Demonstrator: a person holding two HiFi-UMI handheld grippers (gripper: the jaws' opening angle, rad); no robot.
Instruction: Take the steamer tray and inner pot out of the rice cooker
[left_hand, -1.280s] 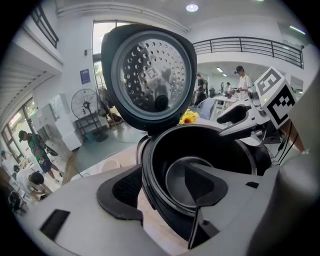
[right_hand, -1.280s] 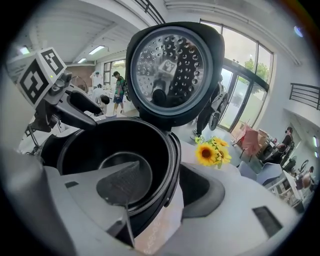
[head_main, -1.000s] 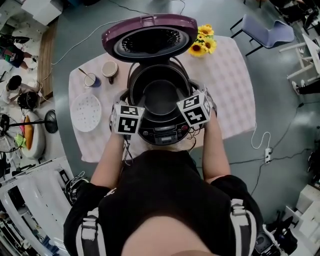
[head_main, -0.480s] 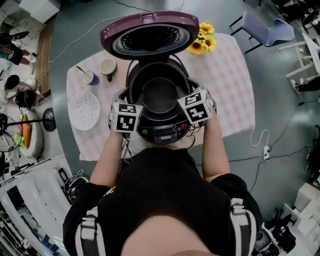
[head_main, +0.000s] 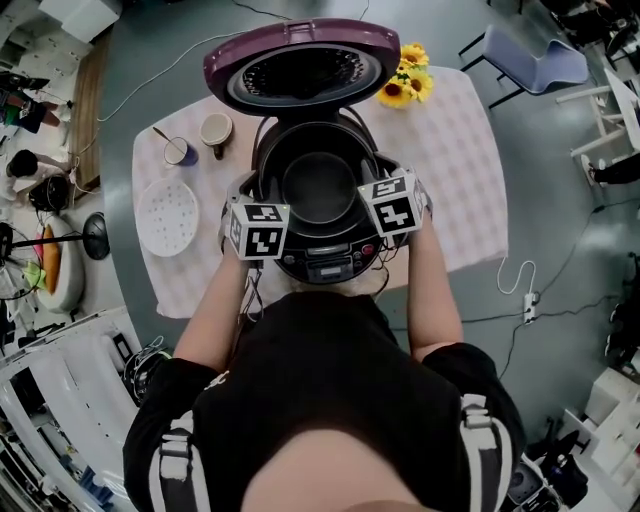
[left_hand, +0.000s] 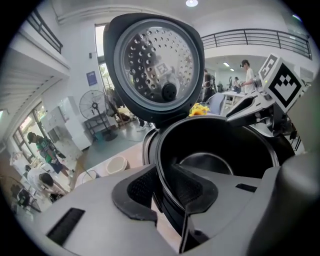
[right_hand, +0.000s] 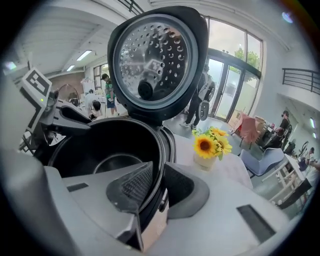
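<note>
1. Rice cooker (head_main: 325, 262) stands on the checked table (head_main: 460, 170), lid (head_main: 300, 65) thrown wide open, inner pot (head_main: 320, 190) seated inside.
2. Left gripper (left_hand: 161, 187) has just been closing. Its pads pinch the pot's left rim, one inside the wall, one outside.
3. Right gripper (right_hand: 157, 187) has been closing too, and it clamps the right rim the same way.
4. Steamer tray (head_main: 167, 217) lies flat on the table, left of the cooker and apart from it.

Purple lid (head_main: 300, 62), black inner pot (head_main: 300, 150), pink-checked tablecloth (head_main: 455, 150).
</note>
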